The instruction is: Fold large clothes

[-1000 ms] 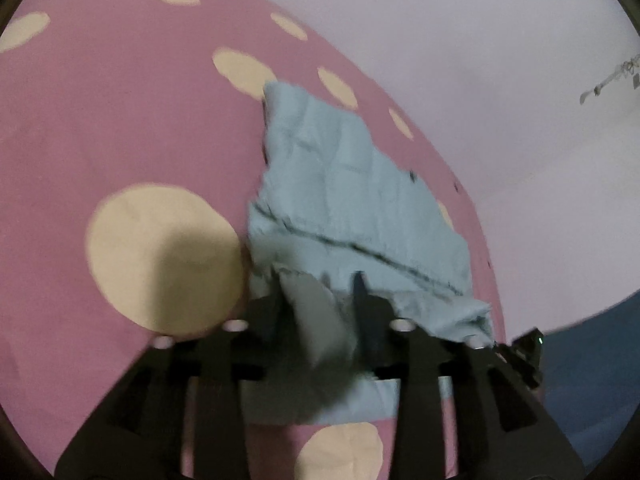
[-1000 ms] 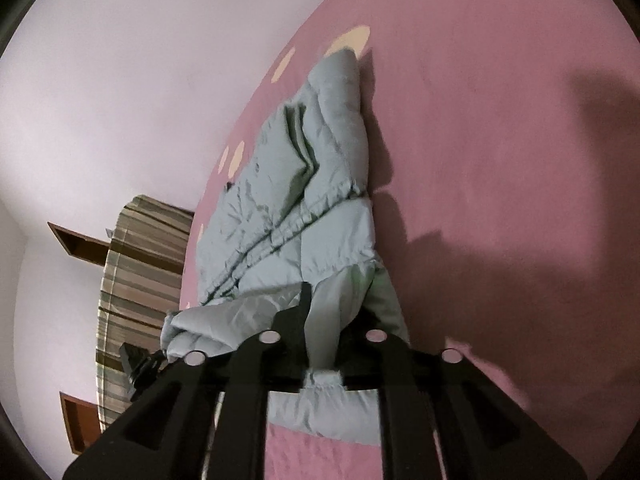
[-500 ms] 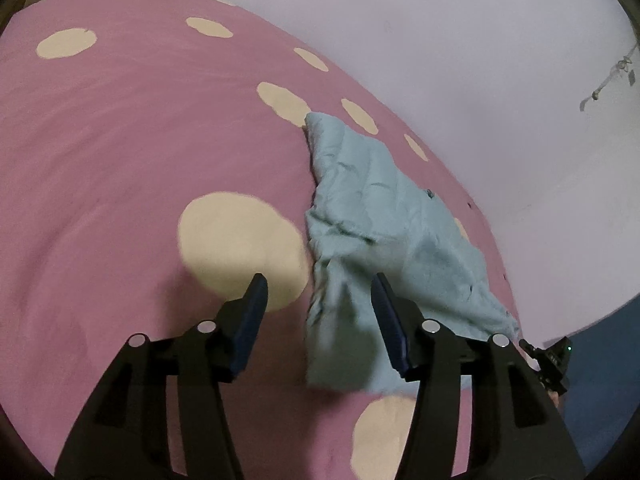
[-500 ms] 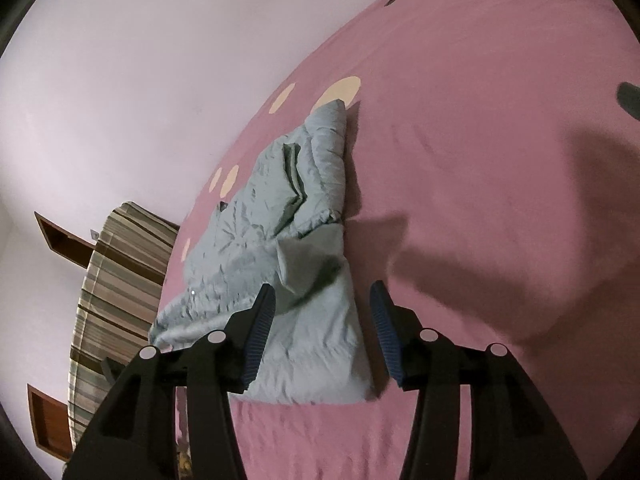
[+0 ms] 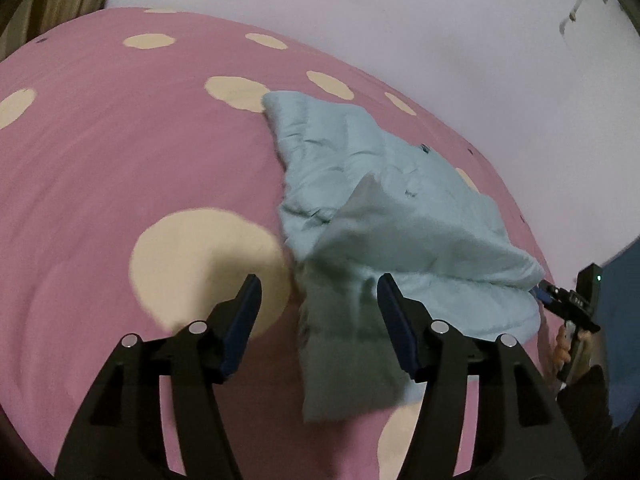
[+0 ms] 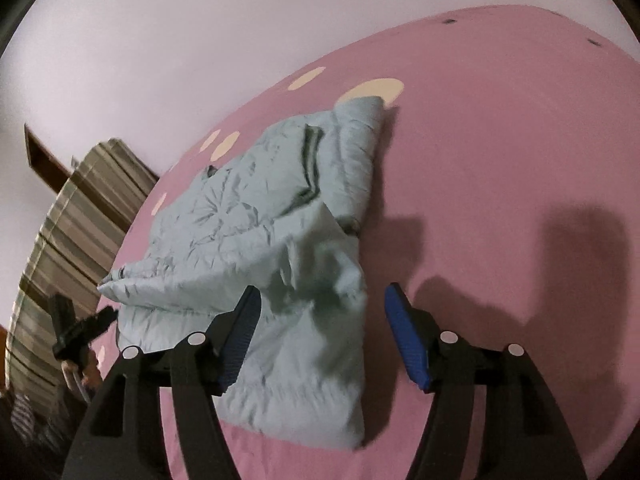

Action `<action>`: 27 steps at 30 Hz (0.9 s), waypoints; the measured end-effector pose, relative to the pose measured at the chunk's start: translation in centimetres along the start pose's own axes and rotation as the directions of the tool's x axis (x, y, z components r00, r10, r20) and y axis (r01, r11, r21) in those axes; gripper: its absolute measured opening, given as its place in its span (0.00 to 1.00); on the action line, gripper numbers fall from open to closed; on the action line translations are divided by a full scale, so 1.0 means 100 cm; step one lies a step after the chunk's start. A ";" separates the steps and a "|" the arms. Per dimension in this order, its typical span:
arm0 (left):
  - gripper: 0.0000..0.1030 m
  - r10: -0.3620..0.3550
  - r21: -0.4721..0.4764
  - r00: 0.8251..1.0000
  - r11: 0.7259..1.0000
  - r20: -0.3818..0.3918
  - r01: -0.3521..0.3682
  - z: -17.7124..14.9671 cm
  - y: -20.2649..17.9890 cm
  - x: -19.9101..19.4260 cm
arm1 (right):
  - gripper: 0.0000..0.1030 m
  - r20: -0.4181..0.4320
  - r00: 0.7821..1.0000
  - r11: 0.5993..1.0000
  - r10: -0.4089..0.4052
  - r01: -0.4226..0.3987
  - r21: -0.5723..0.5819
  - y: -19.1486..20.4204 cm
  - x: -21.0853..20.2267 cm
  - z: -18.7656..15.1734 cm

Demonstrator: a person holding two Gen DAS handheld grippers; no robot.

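A pale blue quilted garment (image 5: 400, 220) lies folded over on the pink bedspread (image 5: 120, 160) with cream dots. My left gripper (image 5: 318, 300) hovers over its near left corner. Its jaws are opening, the cloth lies beneath the gap, and neither pad presses on it. In the right wrist view the same garment (image 6: 240, 216) lies rumpled on the bedspread (image 6: 500, 160). My right gripper (image 6: 322, 312) hangs above its near right corner with jaws opening, touching nothing. Each camera catches the other gripper at the garment's far side: the right one (image 5: 572, 304) and the left one (image 6: 76, 324).
A pale wall runs behind the bed. A striped curtain (image 6: 60, 240) and a brown wooden edge (image 6: 40, 156) stand off the bed's left side. Something dark blue (image 5: 624, 280) sits at the right margin. Bare bedspread stretches to both sides of the garment.
Both grippers were shut on the garment's near edge a second ago. They have let go, opened wide and drawn back, and the folded-over cloth now rests on the bed.
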State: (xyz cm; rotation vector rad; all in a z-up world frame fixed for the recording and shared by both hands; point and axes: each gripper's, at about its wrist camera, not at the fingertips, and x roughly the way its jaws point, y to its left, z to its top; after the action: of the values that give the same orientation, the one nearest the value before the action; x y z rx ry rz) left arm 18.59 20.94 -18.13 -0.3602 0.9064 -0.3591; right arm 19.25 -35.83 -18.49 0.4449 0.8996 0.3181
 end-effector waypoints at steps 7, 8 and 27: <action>0.62 -0.053 0.040 0.996 0.998 -0.068 0.056 0.020 -0.004 0.031 | 0.63 -0.036 0.999 0.999 0.007 -0.008 -0.046 0.002 0.019 0.018; 0.62 -0.058 0.047 0.995 0.997 -0.077 0.062 0.021 -0.005 0.033 | 0.62 -0.039 0.999 0.999 0.010 -0.011 -0.047 0.002 0.020 0.019; 0.03 0.046 0.206 0.999 0.978 -0.011 -0.043 0.034 -0.051 0.012 | 0.05 0.057 0.998 0.991 -0.041 0.048 -0.127 0.033 -0.009 0.019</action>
State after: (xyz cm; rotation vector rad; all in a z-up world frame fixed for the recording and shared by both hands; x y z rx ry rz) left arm 21.23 16.40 -14.79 -0.1464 0.8821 -0.4106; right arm 20.00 -33.85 -15.22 0.3132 0.8298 0.3194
